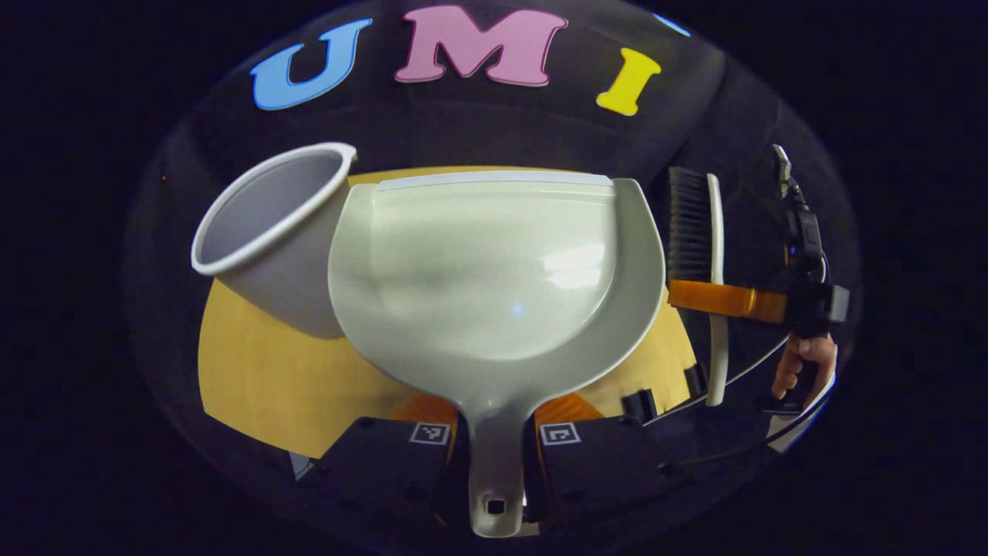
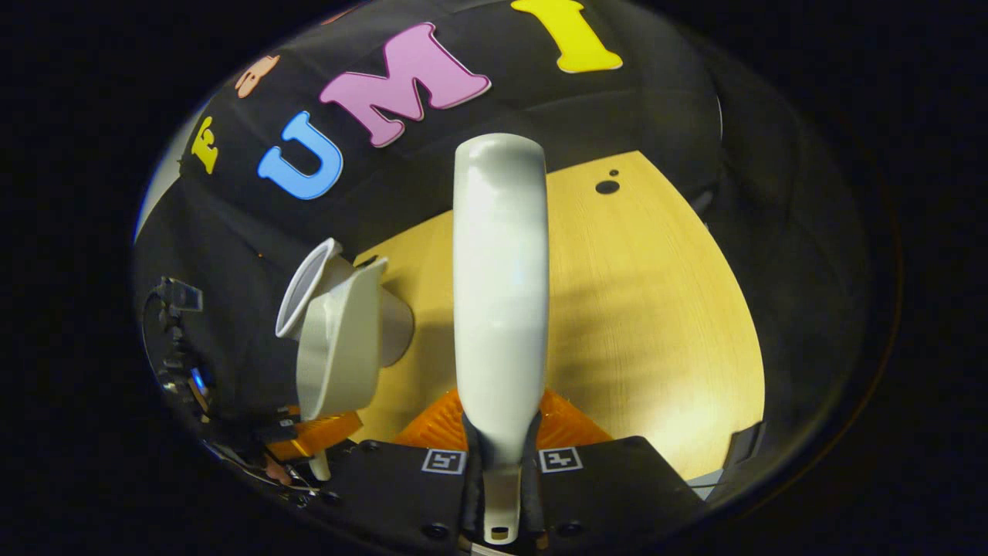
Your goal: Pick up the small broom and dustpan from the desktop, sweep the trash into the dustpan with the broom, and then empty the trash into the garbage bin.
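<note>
Now, largest first, as we see things:
Desk (image 2: 656,309): we see a yellow wooden top, bare across its right part in the right gripper view.
Dustpan (image 1: 494,286): pale grey and lifted off the desk; its scoop looks bare to us, and its front lip lies just beside the bin's rim.
Garbage bin (image 1: 266,232): pale grey, leaning, its open mouth turned up and left in the left gripper view; we cannot tell whether the pan touches it.
Broom (image 2: 500,309): we see its white back pointing straight ahead; in the left gripper view its dark bristles face the dustpan.
Left gripper (image 1: 494,448): we find its fingers clamped on the dustpan's handle, one on each side.
Right gripper (image 2: 500,471): its fingers sit close together, squeezing the broom's narrow handle between them.
</note>
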`<state>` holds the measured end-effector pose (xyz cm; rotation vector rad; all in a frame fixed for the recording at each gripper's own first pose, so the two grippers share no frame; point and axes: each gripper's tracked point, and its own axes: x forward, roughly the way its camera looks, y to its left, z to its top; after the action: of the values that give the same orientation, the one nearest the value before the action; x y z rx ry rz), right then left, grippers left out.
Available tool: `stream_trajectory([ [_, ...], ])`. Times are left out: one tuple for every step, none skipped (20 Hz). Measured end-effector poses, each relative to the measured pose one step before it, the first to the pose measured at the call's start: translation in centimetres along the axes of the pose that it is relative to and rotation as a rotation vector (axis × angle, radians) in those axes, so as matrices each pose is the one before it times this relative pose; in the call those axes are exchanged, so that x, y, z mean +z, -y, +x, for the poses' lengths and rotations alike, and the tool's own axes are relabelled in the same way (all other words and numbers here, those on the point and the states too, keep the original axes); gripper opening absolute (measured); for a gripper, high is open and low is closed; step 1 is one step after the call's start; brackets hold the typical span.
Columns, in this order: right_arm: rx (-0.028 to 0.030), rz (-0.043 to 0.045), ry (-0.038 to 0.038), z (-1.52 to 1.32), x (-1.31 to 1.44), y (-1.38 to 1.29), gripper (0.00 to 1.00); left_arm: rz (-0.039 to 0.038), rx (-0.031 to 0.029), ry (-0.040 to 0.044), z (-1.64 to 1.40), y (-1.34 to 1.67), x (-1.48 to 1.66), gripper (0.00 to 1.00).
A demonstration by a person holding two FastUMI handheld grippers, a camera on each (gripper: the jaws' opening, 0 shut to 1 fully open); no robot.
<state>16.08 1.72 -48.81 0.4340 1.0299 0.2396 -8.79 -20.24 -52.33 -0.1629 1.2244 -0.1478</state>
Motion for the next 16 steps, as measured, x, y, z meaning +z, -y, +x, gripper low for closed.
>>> stream_trajectory([
  [-0.02330,-0.00138,-0.05398,0.915,-1.702,0.453,0.20,-0.00090,0.00967,-0.04770,0.088,-0.474,-0.750,0.26],
  [-0.02110,0.00091,-0.05503,0.951,-1.445,0.349,0.20,-0.00985,0.00360,-0.04715,0.400,-0.064,-1.092,0.26],
  [-0.01548,0.00851,-0.04266,1.210,-1.123,0.153,0.20,-0.01064,-0.00196,-0.04098,0.277,0.019,-0.755,0.26],
  [-0.00641,0.01362,-0.03497,0.911,-0.920,0.036,0.20,-0.00224,0.01451,-0.03560,-0.366,-0.057,0.067,0.26],
  [0.00052,0.01910,-0.03096,0.703,-0.711,-0.131,0.20,0.01213,0.03305,-0.02113,-0.809,-0.182,0.461,0.27],
  [-0.00617,0.01206,-0.02077,0.633,-0.403,0.054,0.20,0.01737,0.02229,-0.00145,-0.296,0.091,0.503,0.27],
  [-0.02487,-0.00008,-0.01343,0.281,-0.008,0.372,0.20,0.00601,0.00351,0.00813,-0.349,0.203,0.419,0.26],
  [-0.03888,-0.00872,-0.01654,0.353,-0.121,0.534,0.20,-0.00618,-0.01184,0.00364,0.069,0.272,-0.160,0.26],
  [-0.02664,-0.00351,-0.01968,0.190,-0.136,0.352,0.20,-0.01688,-0.01439,-0.00938,-0.042,0.219,-0.012,0.26],
  [-0.01632,-0.00273,-0.01870,0.256,-0.227,0.121,0.20,-0.01845,-0.00700,-0.01209,-0.349,0.117,0.095,0.26],
  [-0.01707,-0.00331,-0.02184,0.172,-0.287,0.411,0.20,-0.01635,0.00364,-0.01212,-0.391,0.090,0.180,0.26],
  [-0.02208,-0.00637,-0.02234,0.245,-0.348,0.496,0.20,-0.00550,0.00948,-0.01330,-0.176,-0.163,0.354,0.26],
  [-0.01730,-0.00774,-0.01425,0.519,-0.207,0.330,0.20,0.00145,0.01162,-0.01225,-0.096,-0.172,0.232,0.26],
  [-0.01808,-0.00895,-0.02036,0.428,-0.360,0.403,0.20,0.00222,0.00631,-0.01201,-0.091,-0.012,0.116,0.26],
  [-0.01292,-0.00488,-0.01743,0.592,-0.284,0.032,0.20,0.00077,-0.00013,-0.01353,-0.223,0.202,0.264,0.26],
  [-0.00960,-0.00291,-0.01954,0.488,-0.360,0.040,0.20,-0.00257,-0.00601,-0.01140,-0.423,0.153,0.354,0.26],
])
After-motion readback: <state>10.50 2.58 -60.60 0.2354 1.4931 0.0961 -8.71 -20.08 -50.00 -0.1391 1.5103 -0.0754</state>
